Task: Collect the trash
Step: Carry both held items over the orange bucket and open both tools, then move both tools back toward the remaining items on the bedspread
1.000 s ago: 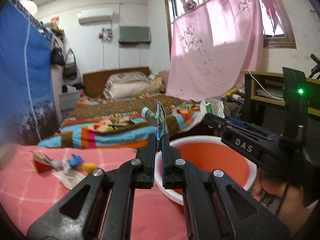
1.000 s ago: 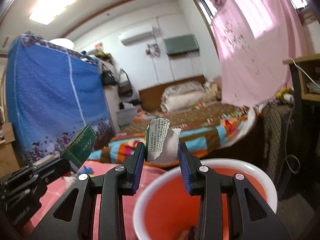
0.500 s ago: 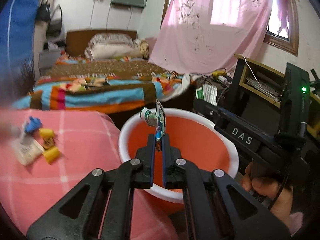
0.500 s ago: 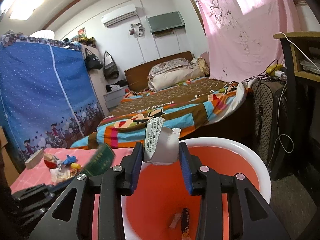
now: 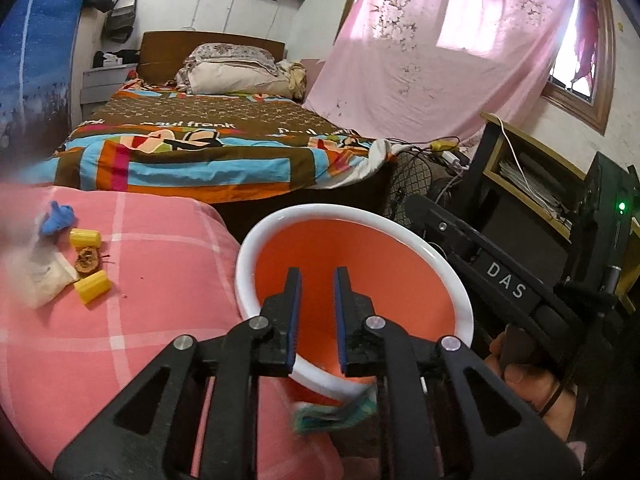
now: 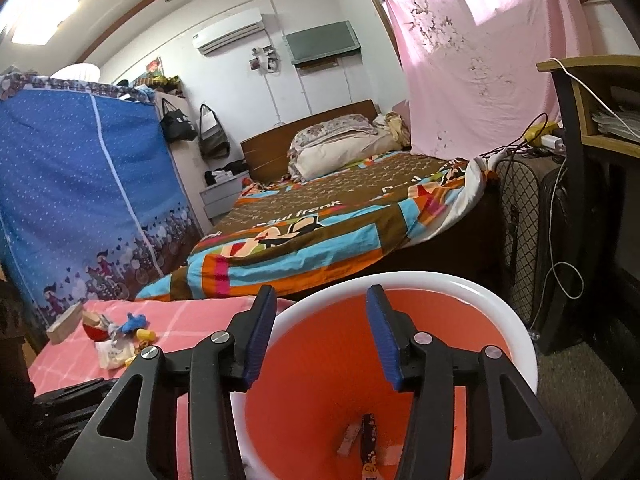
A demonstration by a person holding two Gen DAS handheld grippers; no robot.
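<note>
Fingers on my left gripper now stand apart with nothing between them; half a second ago they pinched a thin green wrapper. That green wrapper is a blurred streak below the near rim of the bucket, and I can't tell if it lands inside or outside. Right gripper likewise: fingers spread wide and empty, the torn white paper scrap gone from between them. It hangs over the bucket mouth.

So both drops are done, I'd say; one may have missed.

Left of the bucket, on the pink checked counter cloth, more trash remains: two yellow caps, smooth plastic cylinders; a blue crumpled scrap; a white flat packet, soft-looking; a brown shrivelled bit between the caps.

Bucket is glossy plastic, white rim, orange inside, round and tapering. At its bottom lie a dark stick wrapper and a pale packet.
</note>
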